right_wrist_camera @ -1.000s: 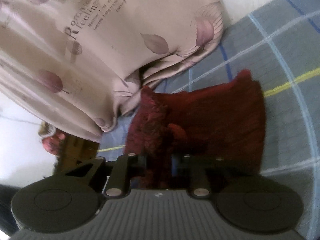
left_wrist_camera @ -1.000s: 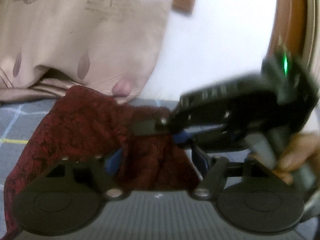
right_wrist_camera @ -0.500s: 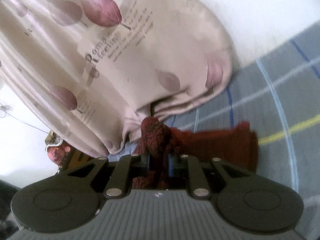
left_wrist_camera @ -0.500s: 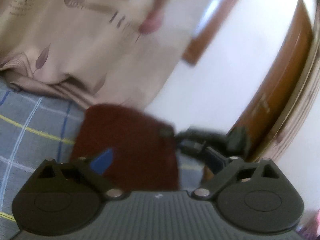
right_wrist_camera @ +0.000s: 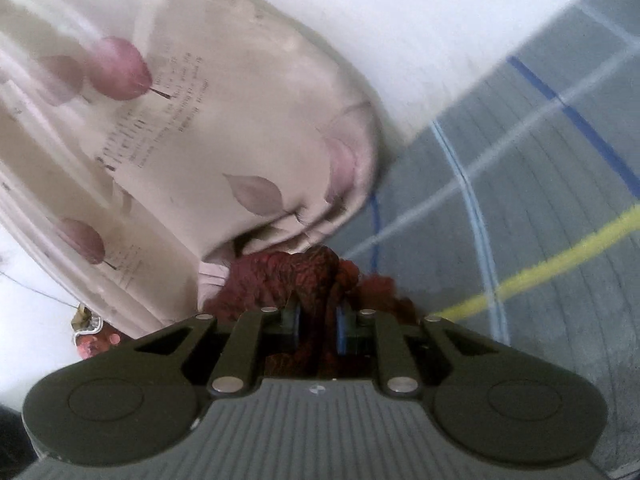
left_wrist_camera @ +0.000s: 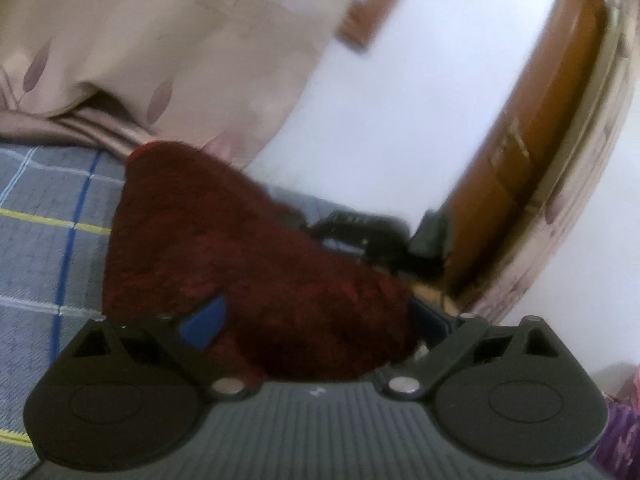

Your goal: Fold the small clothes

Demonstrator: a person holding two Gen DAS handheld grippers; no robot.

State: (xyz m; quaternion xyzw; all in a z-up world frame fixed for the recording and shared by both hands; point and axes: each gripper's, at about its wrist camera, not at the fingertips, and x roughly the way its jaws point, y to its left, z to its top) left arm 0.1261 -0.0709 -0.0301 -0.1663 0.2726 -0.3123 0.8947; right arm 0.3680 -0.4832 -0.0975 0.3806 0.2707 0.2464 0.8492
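Left gripper (left_wrist_camera: 316, 320) seen spread wide — nothing pinched; dark red garment (left_wrist_camera: 248, 264) heaped between and ahead of its blue pads (left_wrist_camera: 204, 322), spread over grey checked bedsheet (left_wrist_camera: 44, 216). Right gripper (right_wrist_camera: 318, 316) clamped on bunched fold of same garment (right_wrist_camera: 304, 276), cloth squeezed between fingers. Beige leaf-print curtain (right_wrist_camera: 208, 136) noted just beyond right fingertips — white wall (left_wrist_camera: 400, 100) further back.
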